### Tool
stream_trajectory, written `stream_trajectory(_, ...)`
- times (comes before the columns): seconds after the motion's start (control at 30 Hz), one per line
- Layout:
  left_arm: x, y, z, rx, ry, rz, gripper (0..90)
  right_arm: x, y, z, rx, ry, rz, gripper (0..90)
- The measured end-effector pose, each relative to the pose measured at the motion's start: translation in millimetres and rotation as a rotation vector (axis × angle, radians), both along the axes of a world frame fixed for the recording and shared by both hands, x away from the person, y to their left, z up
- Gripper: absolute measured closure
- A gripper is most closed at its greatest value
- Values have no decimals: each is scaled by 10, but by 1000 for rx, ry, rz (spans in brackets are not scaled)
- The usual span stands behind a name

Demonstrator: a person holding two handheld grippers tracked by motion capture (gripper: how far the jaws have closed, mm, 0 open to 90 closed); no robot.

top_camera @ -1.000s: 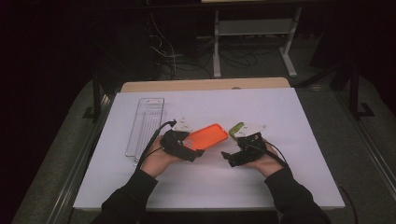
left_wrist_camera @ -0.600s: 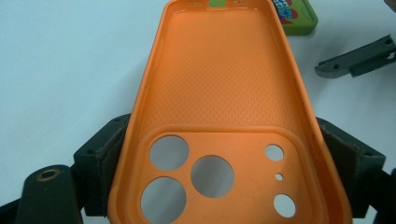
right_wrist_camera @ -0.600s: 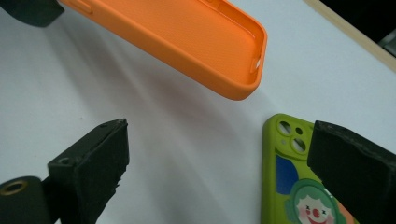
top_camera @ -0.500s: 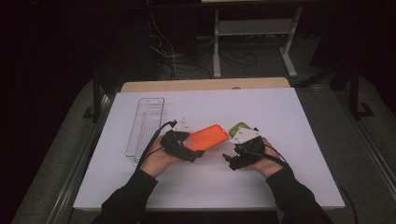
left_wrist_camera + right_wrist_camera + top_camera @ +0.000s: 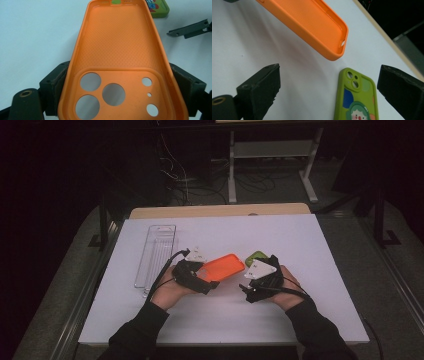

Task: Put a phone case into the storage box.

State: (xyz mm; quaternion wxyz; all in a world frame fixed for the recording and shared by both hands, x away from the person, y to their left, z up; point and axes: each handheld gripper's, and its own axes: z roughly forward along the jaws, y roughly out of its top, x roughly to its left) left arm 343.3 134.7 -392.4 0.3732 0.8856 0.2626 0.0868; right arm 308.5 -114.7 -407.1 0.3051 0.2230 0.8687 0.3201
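Observation:
An orange phone case (image 5: 220, 266) hangs just above the white table, its hollow side up, and my left gripper (image 5: 205, 278) is shut on its camera-hole end. In the left gripper view the pads (image 5: 58, 85) press both long edges of the orange case (image 5: 117, 45). A green phone case (image 5: 257, 256) with a cartoon print lies flat on the table beyond it. My right gripper (image 5: 255, 276) hovers over the green case, open. In the right gripper view its jaws stand wide apart around the green case (image 5: 355, 100) without touching it, and the orange case (image 5: 312, 22) hangs above.
A clear plastic tray (image 5: 156, 252) lies at the left of the white table (image 5: 310, 235). A wooden strip (image 5: 215, 211) runs along the far edge. Beyond it are a dark floor, cables and a metal stand (image 5: 270, 150).

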Motion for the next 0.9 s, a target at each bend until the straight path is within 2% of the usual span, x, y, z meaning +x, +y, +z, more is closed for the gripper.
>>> stream_trajectory(0.27,6,-2,1,10,-9,-10,154,-44,44,-13,-86,-95,22,41)
stream_trajectory(0.33,4,-4,0,12,-6,-9,154,-49,48,-8,-122,-127,32,41)
stream_trajectory(0.5,0,-10,-4,3,-3,-5,154,-84,71,-14,-158,-183,53,42)
stream_trajectory(0.63,12,-6,-2,11,-15,-19,154,-110,96,-24,-223,-239,72,41)
stream_trajectory(0.77,-2,-9,-6,-1,-1,-5,154,-135,133,-49,-249,-293,74,41)
stream_trajectory(0.8,-7,-18,-10,-15,4,3,154,-139,142,-55,-265,-313,84,41)
stream_trajectory(0.9,-3,-13,-10,-13,1,0,154,-157,155,-65,-317,-355,107,41)
